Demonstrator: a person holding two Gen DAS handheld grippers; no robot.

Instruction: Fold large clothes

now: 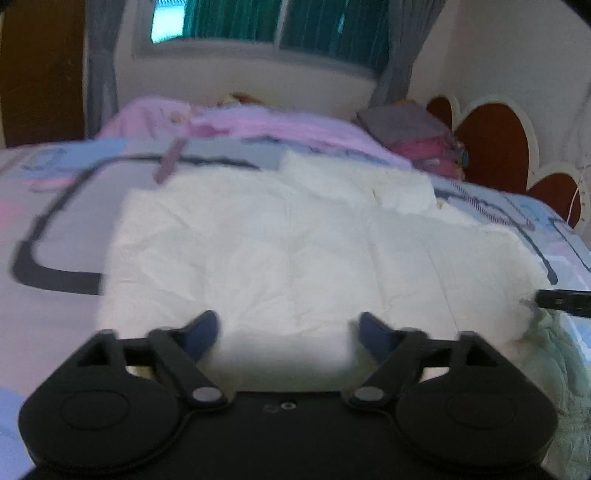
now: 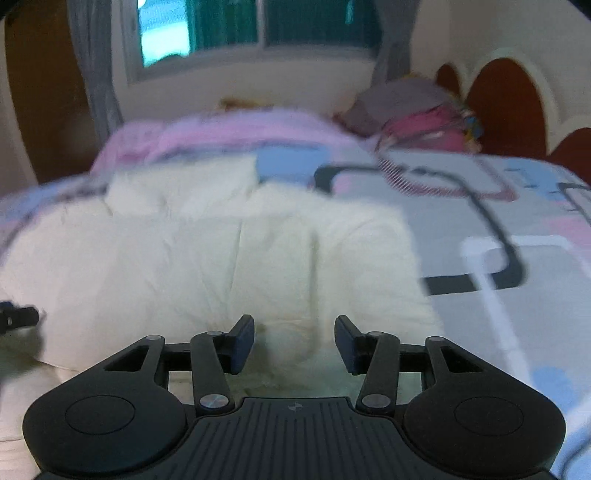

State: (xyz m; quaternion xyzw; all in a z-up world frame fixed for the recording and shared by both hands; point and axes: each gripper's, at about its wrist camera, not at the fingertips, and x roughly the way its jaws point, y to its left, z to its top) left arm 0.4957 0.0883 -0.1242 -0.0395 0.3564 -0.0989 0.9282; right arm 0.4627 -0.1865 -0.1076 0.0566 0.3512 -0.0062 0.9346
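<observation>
A large cream-white garment (image 1: pixel 280 251) lies spread and partly folded on the bed, also filling the left and middle of the right wrist view (image 2: pixel 207 258). My left gripper (image 1: pixel 288 332) hovers over its near edge, jaws wide apart, nothing between the blue pads. My right gripper (image 2: pixel 294 341) stands open over the garment's near right part, and no cloth is pinched. A pale green quilted edge (image 1: pixel 557 354) shows at the garment's right. The tip of the right gripper (image 1: pixel 561 299) pokes in at the right edge of the left wrist view; the left gripper's tip (image 2: pixel 18 317) shows at the left of the right wrist view.
The bed carries a patterned sheet (image 2: pixel 517 229) in grey, pink and blue with dark lines. A pink blanket (image 1: pixel 236 122) and piled pillows (image 1: pixel 417 136) lie at the far end. A heart-shaped headboard (image 1: pixel 491 136) stands at right, a window (image 1: pixel 266 22) behind.
</observation>
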